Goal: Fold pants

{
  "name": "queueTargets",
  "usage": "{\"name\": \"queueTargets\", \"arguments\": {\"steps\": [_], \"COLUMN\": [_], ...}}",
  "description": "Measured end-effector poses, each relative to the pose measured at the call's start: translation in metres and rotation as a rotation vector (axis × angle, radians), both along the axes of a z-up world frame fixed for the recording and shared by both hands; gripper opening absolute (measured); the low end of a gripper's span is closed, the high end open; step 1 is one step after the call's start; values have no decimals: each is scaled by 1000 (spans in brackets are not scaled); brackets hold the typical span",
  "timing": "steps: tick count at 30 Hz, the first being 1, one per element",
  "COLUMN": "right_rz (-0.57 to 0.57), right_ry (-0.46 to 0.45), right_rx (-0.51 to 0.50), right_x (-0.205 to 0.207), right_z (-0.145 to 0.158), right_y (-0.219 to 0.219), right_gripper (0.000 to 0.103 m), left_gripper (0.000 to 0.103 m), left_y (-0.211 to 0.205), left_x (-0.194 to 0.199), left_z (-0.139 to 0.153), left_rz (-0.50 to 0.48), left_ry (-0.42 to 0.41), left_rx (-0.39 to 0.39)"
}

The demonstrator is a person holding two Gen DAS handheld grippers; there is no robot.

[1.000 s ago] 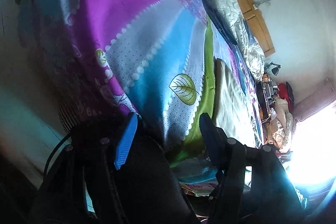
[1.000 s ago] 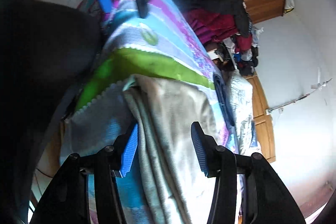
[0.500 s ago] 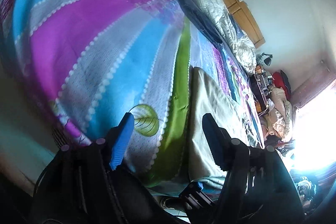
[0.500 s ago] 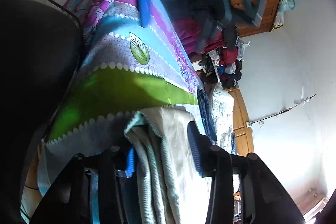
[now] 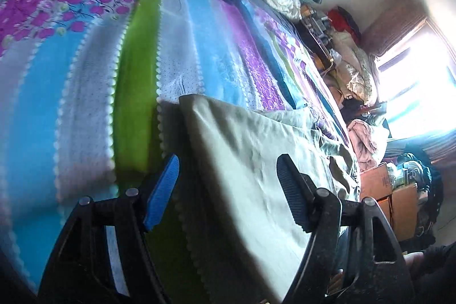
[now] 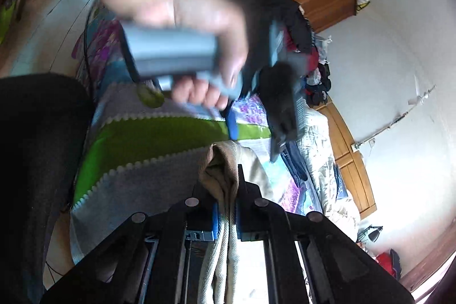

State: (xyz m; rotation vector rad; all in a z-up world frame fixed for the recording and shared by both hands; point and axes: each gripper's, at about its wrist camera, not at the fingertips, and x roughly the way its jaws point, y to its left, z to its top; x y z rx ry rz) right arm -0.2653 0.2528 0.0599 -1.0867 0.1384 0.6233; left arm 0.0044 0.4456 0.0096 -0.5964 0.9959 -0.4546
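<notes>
Between my right gripper's [image 6: 226, 214] blue pads a bunched edge of the beige pants [image 6: 222, 161] is pinched tight, the folds of cloth standing up out of the closed jaws and trailing back toward the camera. My left gripper [image 5: 228, 185] is spread wide and holds nothing; in its own view the pants [image 5: 256, 161] lie flat on the striped bedspread [image 5: 85, 81], one straight edge running away from the near blue pad [image 5: 161, 191] toward the far end of the bed, with the cloth rumpled further along toward the window. So the garment's long axis runs forward along the left tool's line of sight, and the near edge sits just under and between its open fingers. From the right wrist view I can see the person's hand [image 6: 182, 19] carrying the left tool above the green stripe, blurred, just beyond the pinched corner. I judge the left is the free tool and the nearer one to the loose edge, so it should drop onto that edge beside the right grip before any lifting.
</notes>
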Motion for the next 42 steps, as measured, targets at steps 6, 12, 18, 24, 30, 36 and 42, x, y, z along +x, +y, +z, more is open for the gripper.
{"name": "queueTargets", "arguments": {"steps": [6,12,18,24,30,36,42], "right_rz": [-16,-58,-146,-399,-729,-1069,-1048], "right_ry": [53,123,213,290,364,595,904], "right_rx": [61,155,310,557,927,1347,1790], "right_x": [14,23,39,50,50,56,54], "right_z": [25,52,90,128,136,50,-35], "right_y": [-9,-24,-69,-188,-361,-515,-578], "right_gripper": [9,8,8,8,8,9,9], "left_gripper": [58,16,9,9,10,16,25], "left_y": [5,1,-22,-117,-298,-483,-511], "left_x": [33,21,12,15,35,45,68], "left_z": [-21,-8,52,141,185,133,47], "left_rz": [-13,-81,-40,-113,-368,-560,-510], "left_ry": [57,-7,-113,-264,-327,-286,-68], "left_rx": [-87,-47,-14,-41,-82,36,100]}}
